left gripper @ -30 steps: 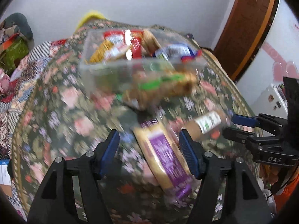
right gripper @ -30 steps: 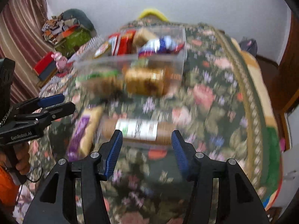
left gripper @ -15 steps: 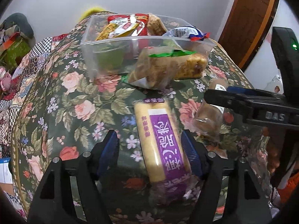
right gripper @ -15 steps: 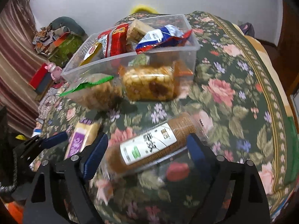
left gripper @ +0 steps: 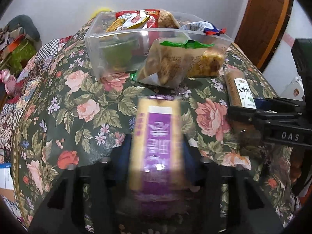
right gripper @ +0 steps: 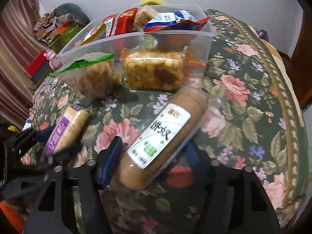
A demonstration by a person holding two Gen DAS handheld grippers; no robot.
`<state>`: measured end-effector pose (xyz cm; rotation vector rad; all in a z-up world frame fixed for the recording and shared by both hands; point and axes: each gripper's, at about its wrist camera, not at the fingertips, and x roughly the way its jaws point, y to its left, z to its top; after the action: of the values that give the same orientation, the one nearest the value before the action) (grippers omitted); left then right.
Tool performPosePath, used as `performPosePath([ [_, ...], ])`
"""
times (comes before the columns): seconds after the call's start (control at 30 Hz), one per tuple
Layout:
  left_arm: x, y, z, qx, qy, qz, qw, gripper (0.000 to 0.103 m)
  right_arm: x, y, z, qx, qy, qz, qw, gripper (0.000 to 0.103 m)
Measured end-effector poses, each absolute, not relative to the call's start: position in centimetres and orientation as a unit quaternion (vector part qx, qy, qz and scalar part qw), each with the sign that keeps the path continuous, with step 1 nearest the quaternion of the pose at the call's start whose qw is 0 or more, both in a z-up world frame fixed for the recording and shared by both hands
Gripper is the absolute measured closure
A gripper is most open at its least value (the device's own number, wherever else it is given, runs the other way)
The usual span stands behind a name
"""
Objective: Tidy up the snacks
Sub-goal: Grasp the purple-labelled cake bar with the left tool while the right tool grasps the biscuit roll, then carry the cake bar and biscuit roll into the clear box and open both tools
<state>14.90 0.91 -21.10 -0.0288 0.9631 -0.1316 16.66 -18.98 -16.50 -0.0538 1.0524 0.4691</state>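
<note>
My left gripper (left gripper: 156, 152) is shut on a purple-and-yellow cracker pack (left gripper: 156, 136), its jaws pressed against both sides; the pack also shows in the right wrist view (right gripper: 64, 130). My right gripper (right gripper: 152, 156) is shut on a brown biscuit roll with a white label (right gripper: 161, 134), which also shows in the left wrist view (left gripper: 239, 89). A clear plastic bin (left gripper: 109, 39) holding several snack packets stands behind. A green-topped snack bag (left gripper: 165, 62) and an orange-yellow snack bag (right gripper: 154, 70) lean against the front of the bin.
The surface is a floral tablecloth (left gripper: 78, 101). Cluttered boxes and bags (right gripper: 56, 31) lie beyond the table's left side. A wooden door (left gripper: 267, 19) stands at the right. A striped curtain (right gripper: 11, 58) hangs at the far left.
Both grippers have moved forward and closed on their packs: the left onto the purple cracker pack, the right onto the biscuit roll. Both views sit closer to the bin.
</note>
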Motion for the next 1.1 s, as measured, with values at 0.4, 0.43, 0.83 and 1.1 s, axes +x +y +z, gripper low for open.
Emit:
performPosePath([
  [0.4, 12.7, 3.5, -18.5, -0.033, 0.438, -0.04, 0.897, 0.058, 17.6, -21.6, -15.8, -0.015, 0.5, 0.194, 0.844, 0.061],
  [0.43, 12.7, 3.6, -18.1, -0.033, 0.434, -0.038, 0.899, 0.058, 17.9, -21.5, -16.1, -0.016, 0.5, 0.19, 0.845, 0.061],
  [0.83, 14.5, 5.1, -12.9, -0.043, 0.387, -0.028, 0.921, 0.058, 18.1, -22.4, -14.6, -0.027, 0.474, 0.179, 0.862, 0.069],
  [1.1, 18.1, 4.7, -9.7, -0.043, 0.359, -0.038, 0.931, 0.058, 19.4, -22.4, -9.0, -0.014, 0.417, 0.191, 0.888, 0.069],
])
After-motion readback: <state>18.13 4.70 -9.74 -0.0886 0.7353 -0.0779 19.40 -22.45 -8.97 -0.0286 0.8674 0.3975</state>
